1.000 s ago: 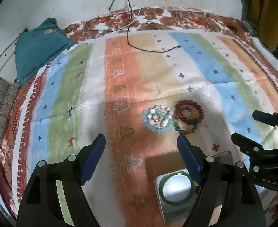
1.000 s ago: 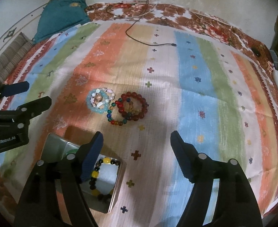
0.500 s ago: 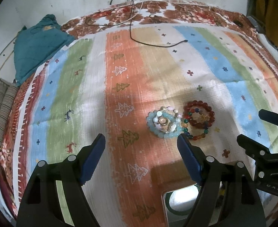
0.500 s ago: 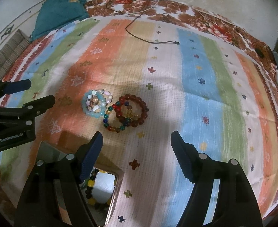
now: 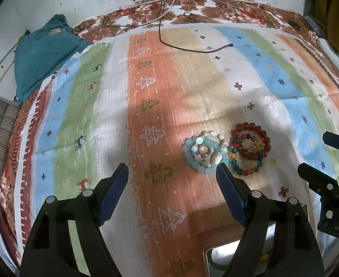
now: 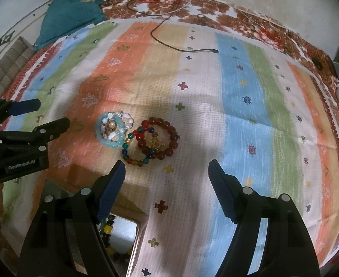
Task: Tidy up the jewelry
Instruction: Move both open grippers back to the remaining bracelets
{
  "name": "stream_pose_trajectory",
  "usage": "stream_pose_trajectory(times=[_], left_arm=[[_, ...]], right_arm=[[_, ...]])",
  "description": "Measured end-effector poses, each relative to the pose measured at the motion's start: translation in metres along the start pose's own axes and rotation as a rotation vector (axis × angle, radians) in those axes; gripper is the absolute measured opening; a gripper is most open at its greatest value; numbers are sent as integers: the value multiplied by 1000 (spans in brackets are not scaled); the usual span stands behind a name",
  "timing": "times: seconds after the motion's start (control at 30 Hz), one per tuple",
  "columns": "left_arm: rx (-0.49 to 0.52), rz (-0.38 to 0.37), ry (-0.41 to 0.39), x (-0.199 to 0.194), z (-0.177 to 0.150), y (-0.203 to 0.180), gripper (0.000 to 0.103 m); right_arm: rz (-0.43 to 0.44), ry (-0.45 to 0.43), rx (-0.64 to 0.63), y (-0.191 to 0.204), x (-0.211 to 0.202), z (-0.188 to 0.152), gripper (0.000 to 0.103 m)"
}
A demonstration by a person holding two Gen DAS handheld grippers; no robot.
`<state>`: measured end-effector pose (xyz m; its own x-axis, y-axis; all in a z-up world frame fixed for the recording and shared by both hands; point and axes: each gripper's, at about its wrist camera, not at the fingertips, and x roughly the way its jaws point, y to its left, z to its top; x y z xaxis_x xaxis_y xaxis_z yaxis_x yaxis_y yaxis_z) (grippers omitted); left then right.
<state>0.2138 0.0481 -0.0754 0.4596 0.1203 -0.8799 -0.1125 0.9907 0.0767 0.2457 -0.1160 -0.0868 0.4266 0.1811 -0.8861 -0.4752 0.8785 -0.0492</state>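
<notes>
Both the left gripper (image 5: pixel 171 180) and the right gripper (image 6: pixel 166 176) stood wide open and held nothing. The bracelets (image 6: pixel 137 136) looked light, round and slippery, so taking one by its bead ring seemed best.

metal tin (image 6: pixel 136 242): cut by bottom edge, part-hidden behind right gripper (image 6: pixel 167 180) | contents unclear

1. The left wrist view looks steeply down along the left gripper (image 5: pixel 171 182) at the striped cloth (image 5: pixel 81 106), close above it.
2. The right wrist view faces likewise from the right gripper (image 6: pixel 167 180).
3. Both share the bracelets (image 5: pixel 224 150) (image 6: pixel 137 136).
</notes>
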Motion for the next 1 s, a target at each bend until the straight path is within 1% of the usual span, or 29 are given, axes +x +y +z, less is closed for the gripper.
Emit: stream_pose_trajectory(times=[0.5, 0.8, 1.0], left_arm=[[37, -18, -2, 11, 9, -7, 78], [35, -37, 19, 29, 16, -6, 77], [41, -41, 47, 46, 19, -6, 76]], right_arm=[[-6, 24, -9, 1, 12, 7, 74], [-12, 51, -2, -2, 27, 13, 74], [-15, 75, -4, -3, 41, 17, 74]])
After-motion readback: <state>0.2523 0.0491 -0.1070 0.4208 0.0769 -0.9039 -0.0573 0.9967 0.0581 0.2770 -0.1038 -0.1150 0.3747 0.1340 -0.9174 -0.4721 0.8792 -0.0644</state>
